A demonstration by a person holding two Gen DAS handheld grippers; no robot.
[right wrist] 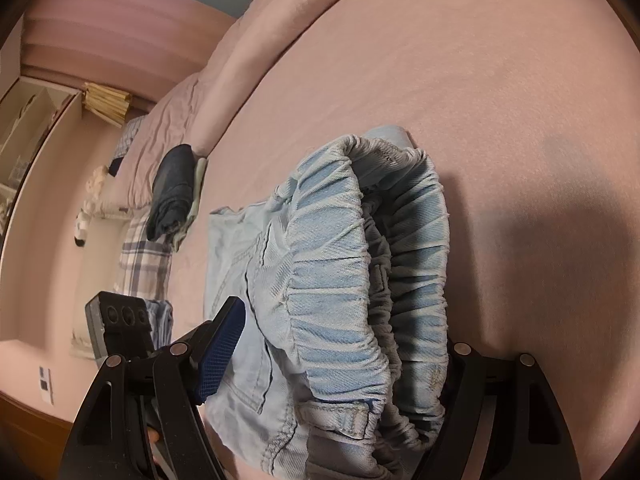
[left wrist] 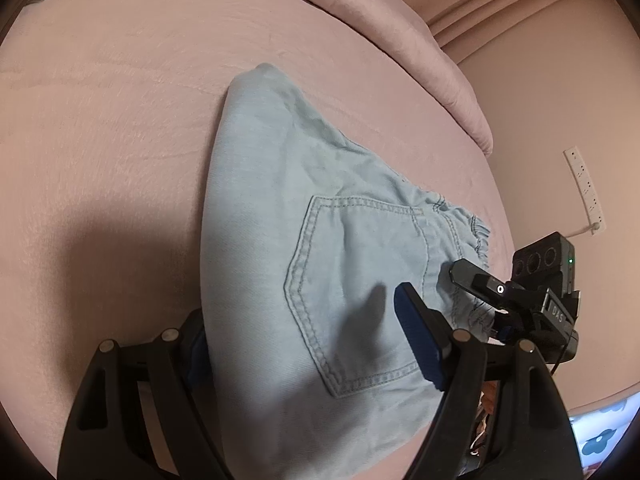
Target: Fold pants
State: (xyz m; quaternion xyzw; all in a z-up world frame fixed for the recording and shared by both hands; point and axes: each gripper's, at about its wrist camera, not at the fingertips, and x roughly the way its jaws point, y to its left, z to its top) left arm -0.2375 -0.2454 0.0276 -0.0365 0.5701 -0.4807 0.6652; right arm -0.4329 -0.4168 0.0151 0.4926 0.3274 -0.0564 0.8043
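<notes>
Light blue denim pants (left wrist: pixel 320 240) lie on a pink bed (left wrist: pixel 120 120), folded, back pocket up. My left gripper (left wrist: pixel 308 344) is wide open over the near part of the pants; one blue-padded finger (left wrist: pixel 416 340) is above the cloth, the other is partly hidden under the pants' left edge. The right gripper (left wrist: pixel 480 284) shows at the waistband on the right. In the right wrist view the gathered elastic waistband (right wrist: pixel 360 264) fills the space between my right gripper's (right wrist: pixel 332 356) spread fingers; the left finger (right wrist: pixel 220 352) stands clear of the cloth, the right finger is hidden behind the waistband.
A pink duvet (left wrist: pixel 420 40) is heaped along the far side of the bed. A folded dark garment (right wrist: pixel 172 192) and plaid cloth (right wrist: pixel 144 268) lie at the bed's far end. A white power strip (left wrist: pixel 584 188) lies on the floor at the right.
</notes>
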